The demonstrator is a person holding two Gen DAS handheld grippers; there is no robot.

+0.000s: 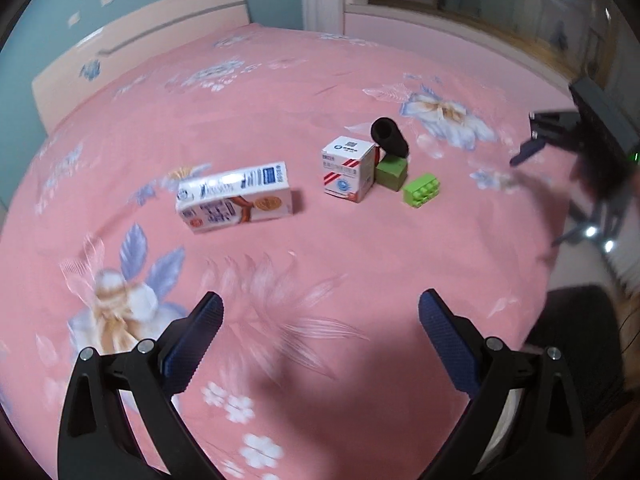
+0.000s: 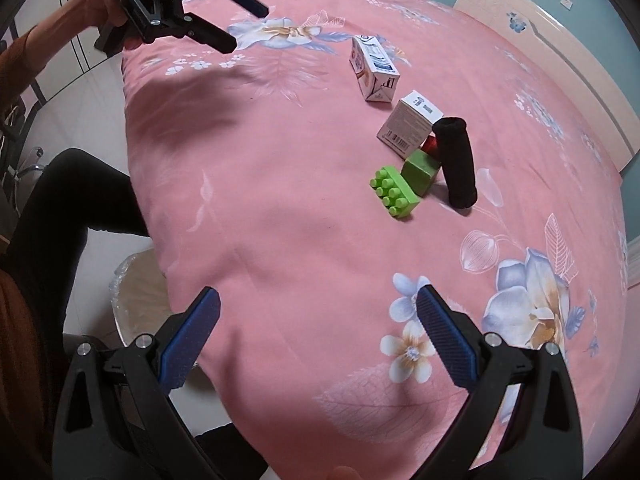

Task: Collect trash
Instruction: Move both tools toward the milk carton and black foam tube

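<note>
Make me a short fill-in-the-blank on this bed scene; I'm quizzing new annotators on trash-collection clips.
1. The milk carton lies on its ____ on the pink bedsheet.
2. The studded toy brick is ____ in colour.
3. Both the left gripper and the right gripper have their jaws ____.
4. The lined trash bin stands on the ____ beside the bed.

Missing words: side; green; open; floor

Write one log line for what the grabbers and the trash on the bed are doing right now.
left gripper: open, empty | right gripper: open, empty | milk carton, small box: on bed, untouched | bin: beside bed
</note>
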